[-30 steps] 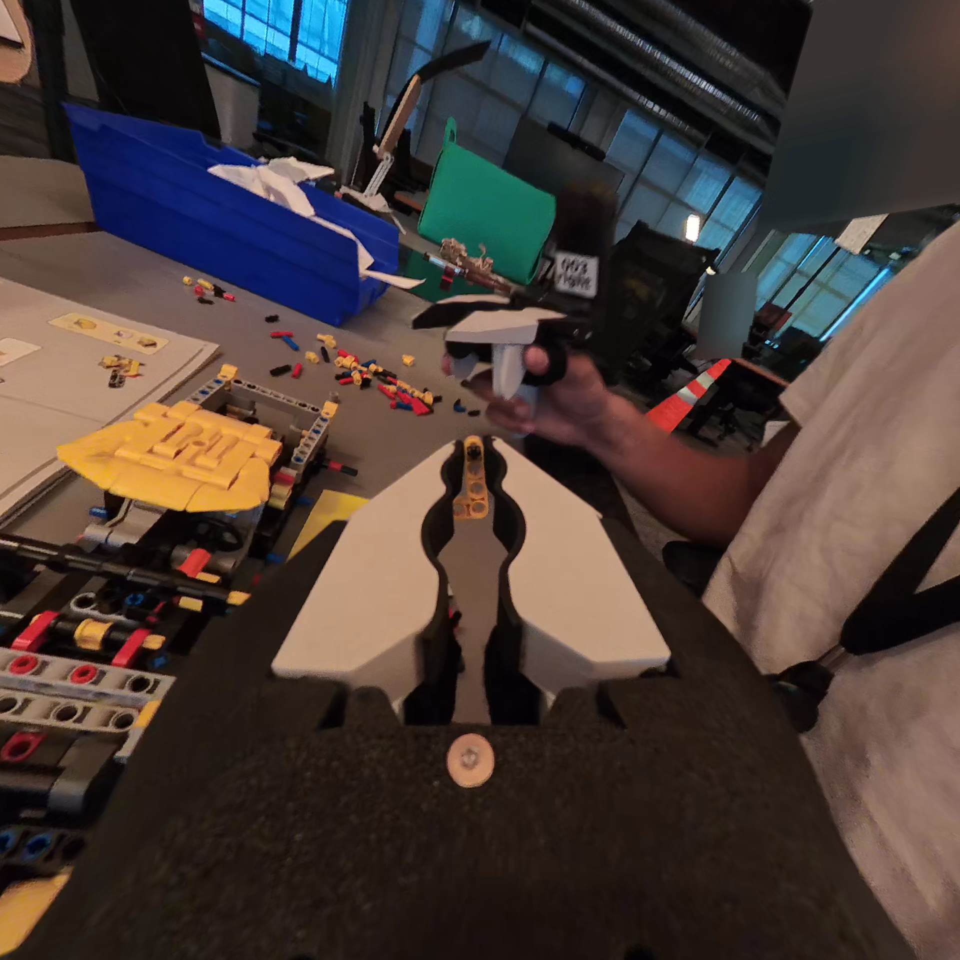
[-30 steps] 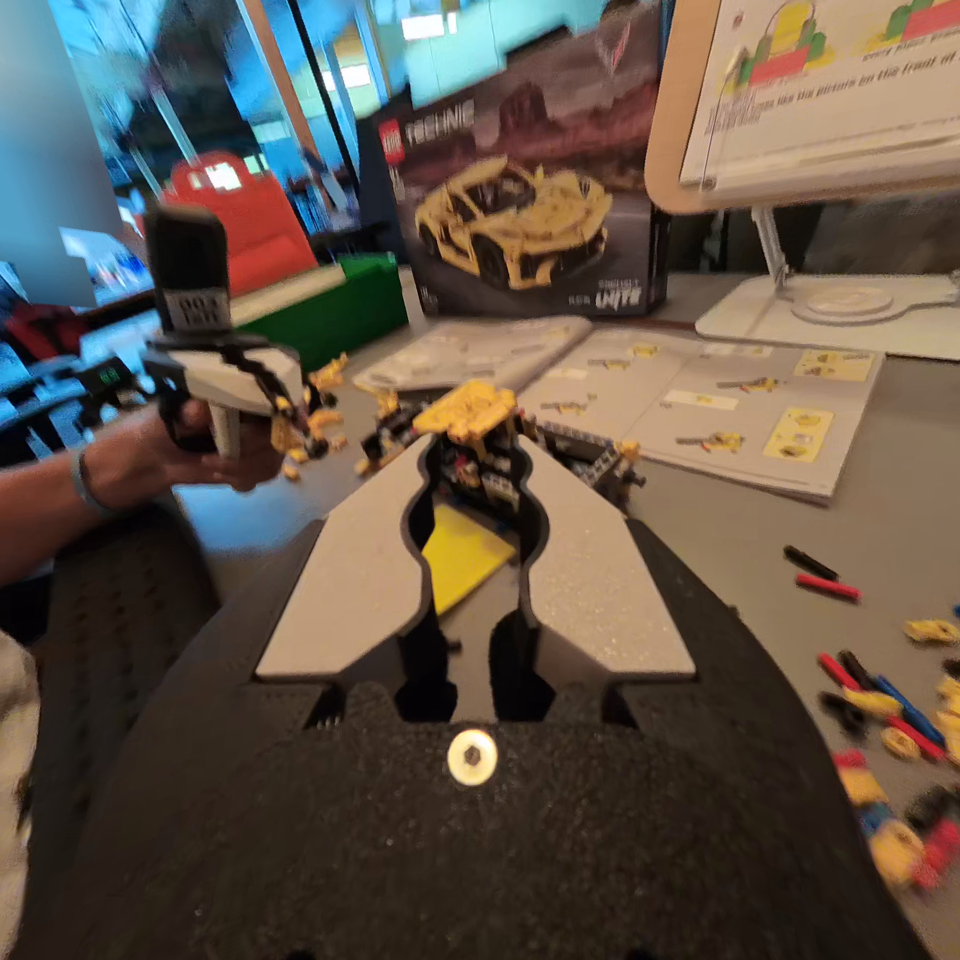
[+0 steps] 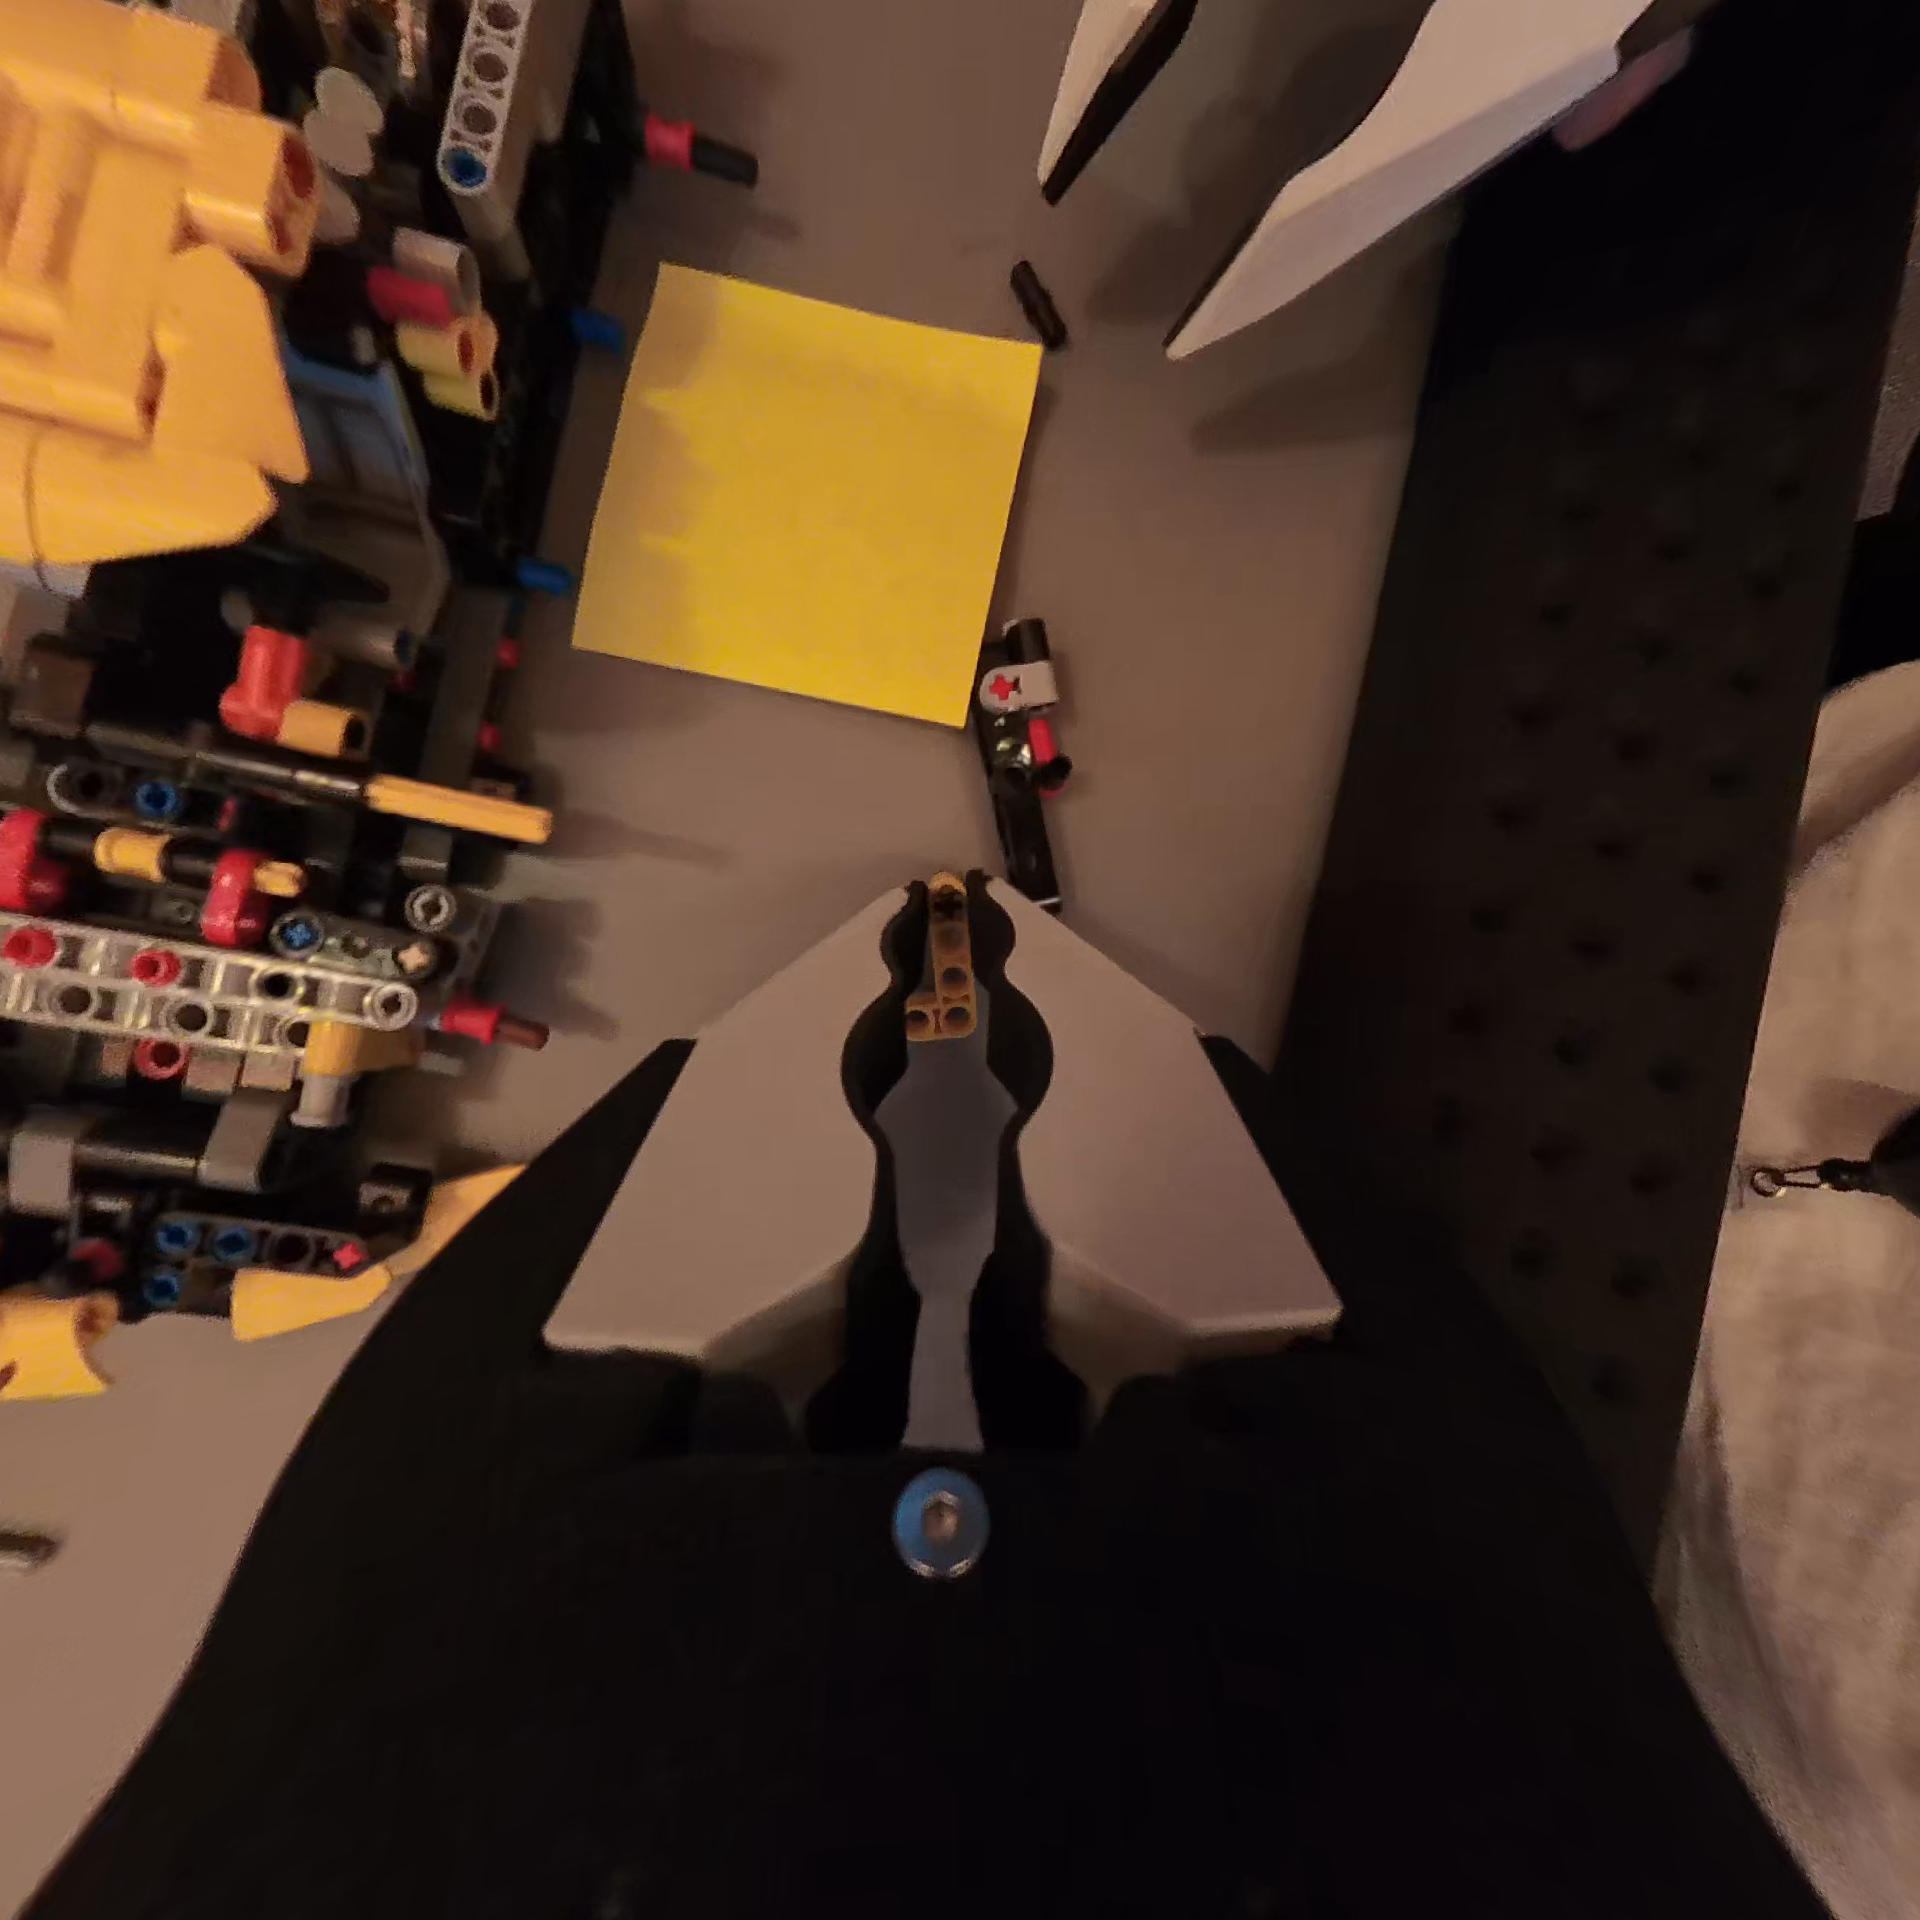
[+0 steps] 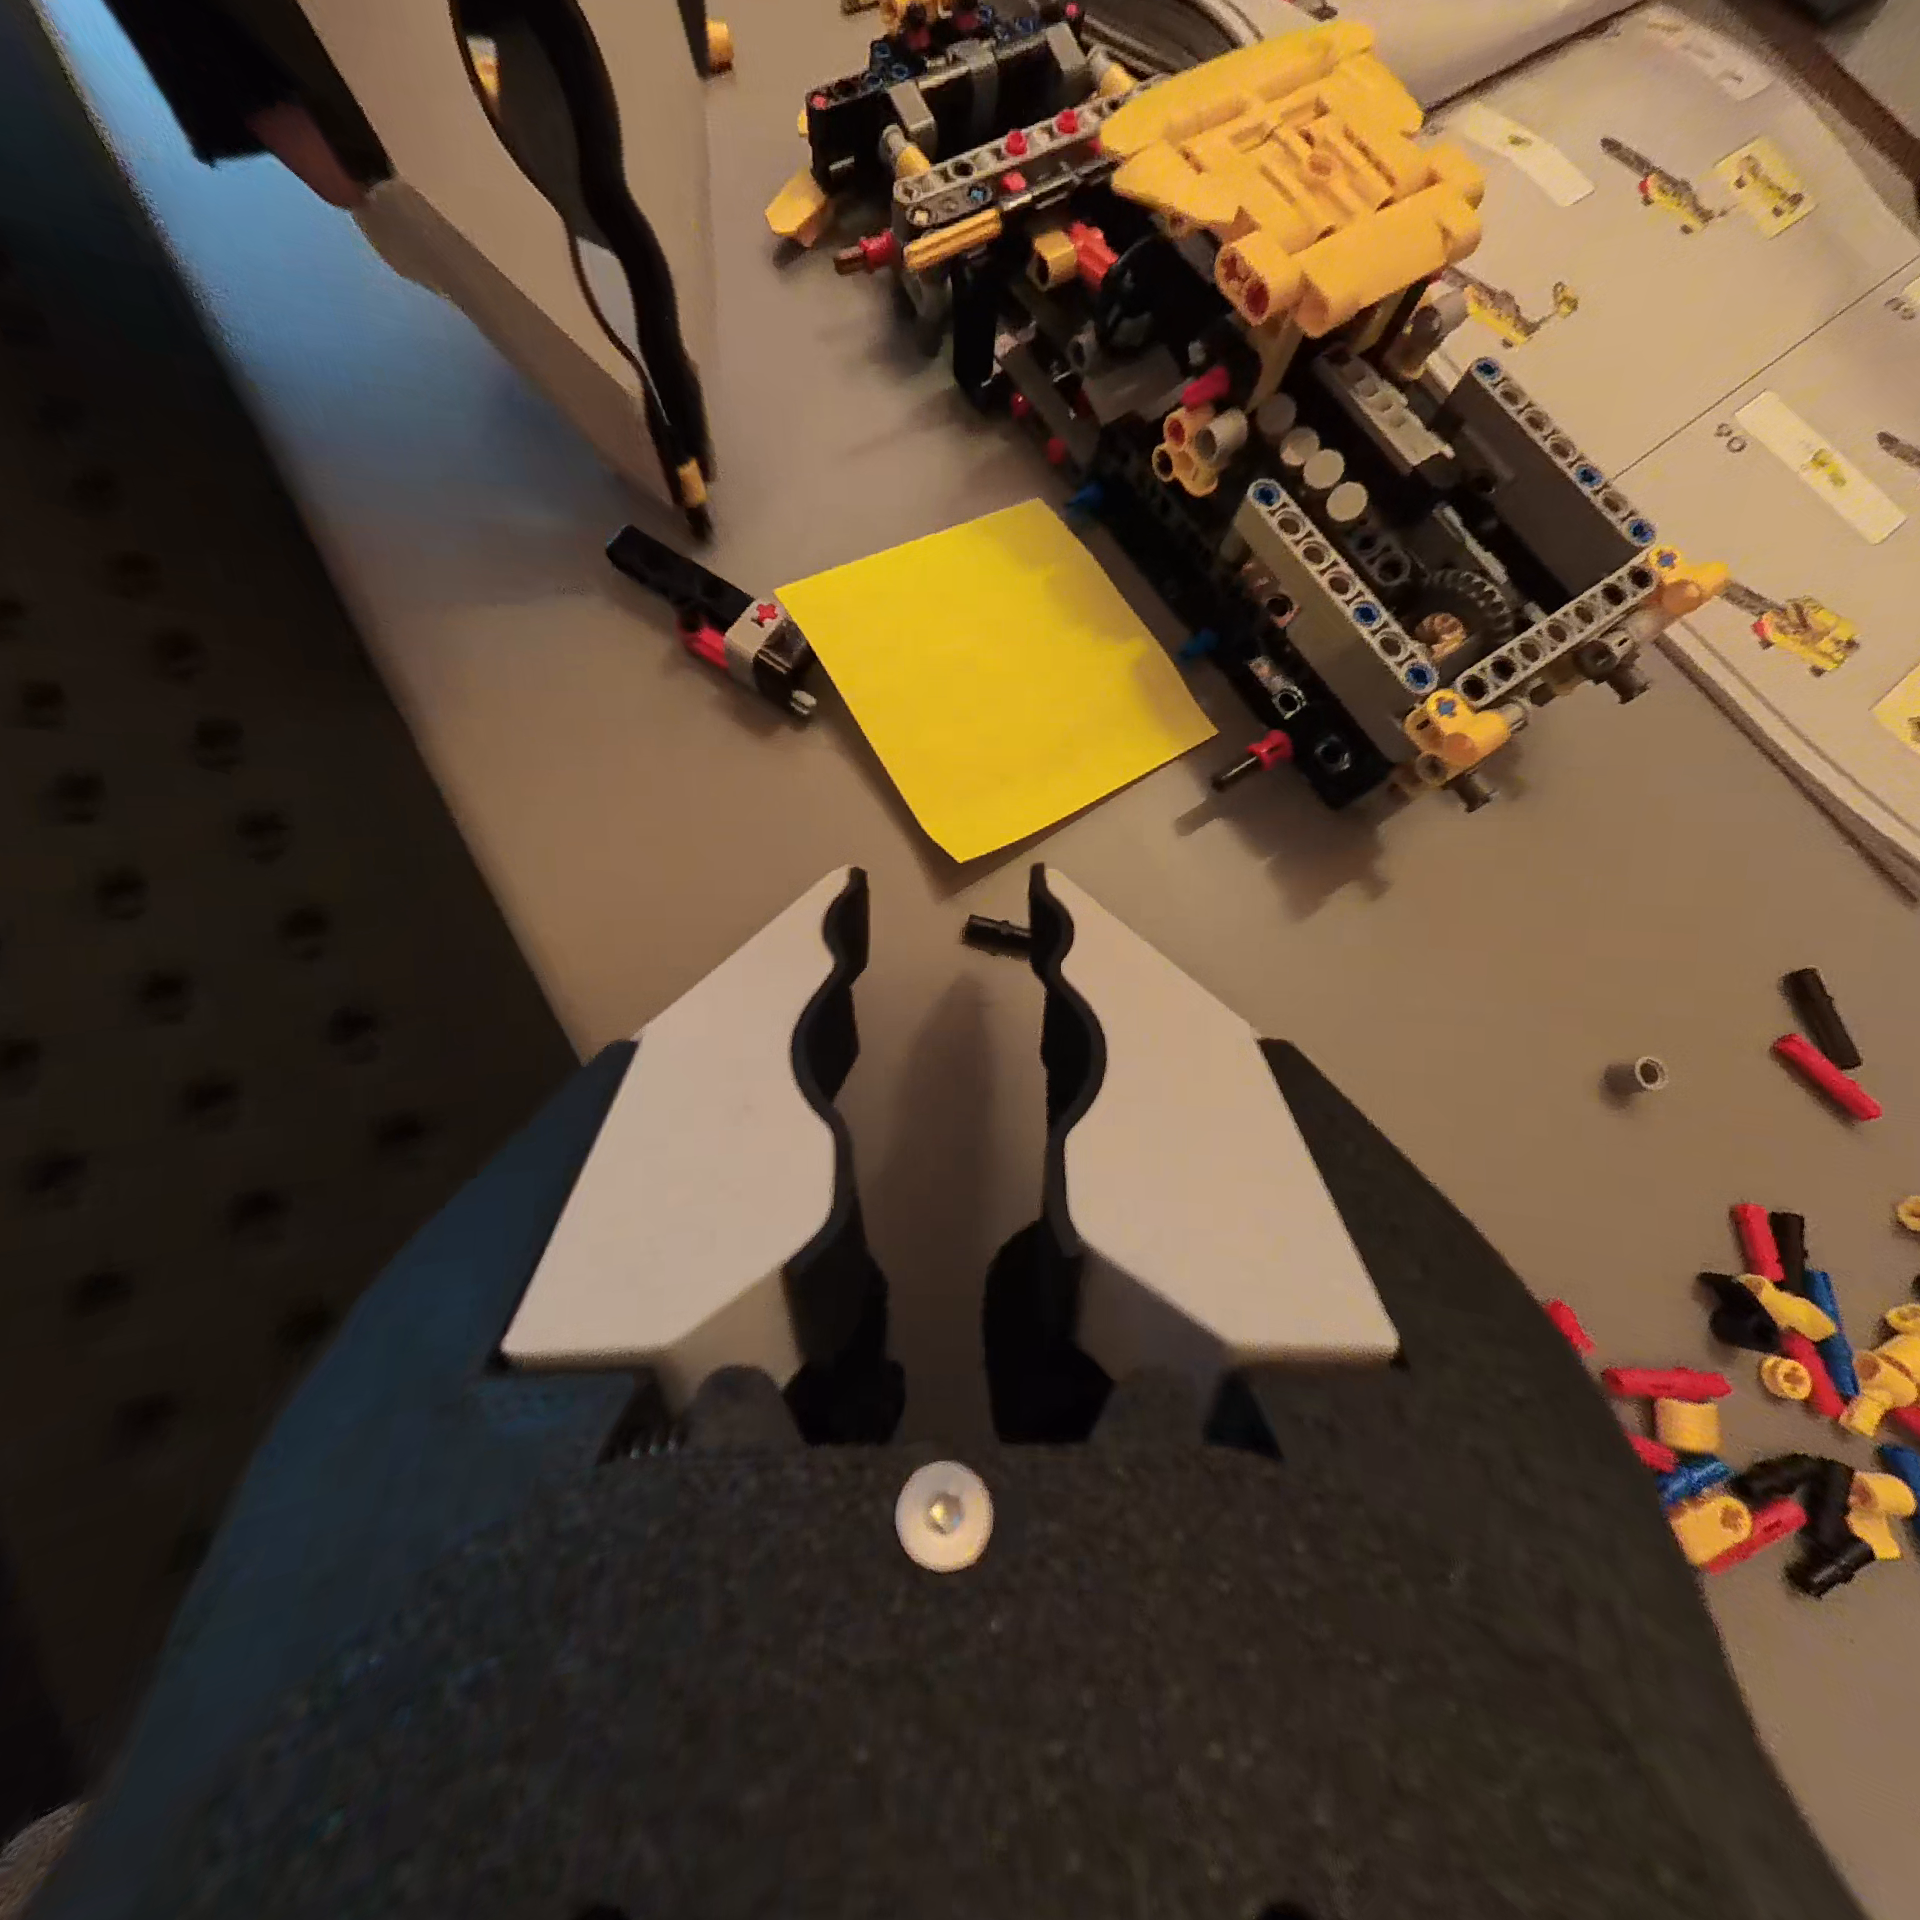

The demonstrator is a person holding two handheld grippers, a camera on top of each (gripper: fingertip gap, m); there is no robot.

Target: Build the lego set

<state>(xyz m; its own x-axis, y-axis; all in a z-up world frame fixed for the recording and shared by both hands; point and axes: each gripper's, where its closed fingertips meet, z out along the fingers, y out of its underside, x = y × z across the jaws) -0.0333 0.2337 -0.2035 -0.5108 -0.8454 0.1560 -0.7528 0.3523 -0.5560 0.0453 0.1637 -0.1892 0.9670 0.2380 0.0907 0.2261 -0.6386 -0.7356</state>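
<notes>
Grey table (image 3: pixel 1143 582) fills both views, its near edge meeting a dark perforated mat.

Left wrist view: our left claw (image 3: pixel 945 914) is pressed together on a small yellow beam (image 3: pixel 943 977), held at the tips and pointing away from us, above bare table near the front edge. A half-built car (image 3: pixel 239 810) runs along the left side: grey and black holed beams, red and blue pins, and a yellow body panel (image 3: pixel 125 312) already mounted at the far end. A yellow paper square (image 3: pixel 810 488) lies just beside the car. A small black-and-grey sub-assembly (image 3: pixel 1018 727) lies at the paper's right edge, and a loose black pin (image 3: pixel 1037 301) sits near the paper's far right corner.

Right wrist view: our right claw (image 4: pixel 945 914) is spread and holds nothing. That black pin (image 4: pixel 992 932) lies on the table between its tips, close against the right one. The car frame (image 4: pixel 1299 436) stands beyond the paper, open at its near end, with the instruction booklet (image 4: pixel 1766 436) behind it. A heap of loose parts (image 4: pixel 1808 1434) lies toward the right edge.

We judge the build as roughly mid-way: chassis and one panel are done, but the yellow beam, the sub-assembly and many loose parts are not yet fitted.
</notes>
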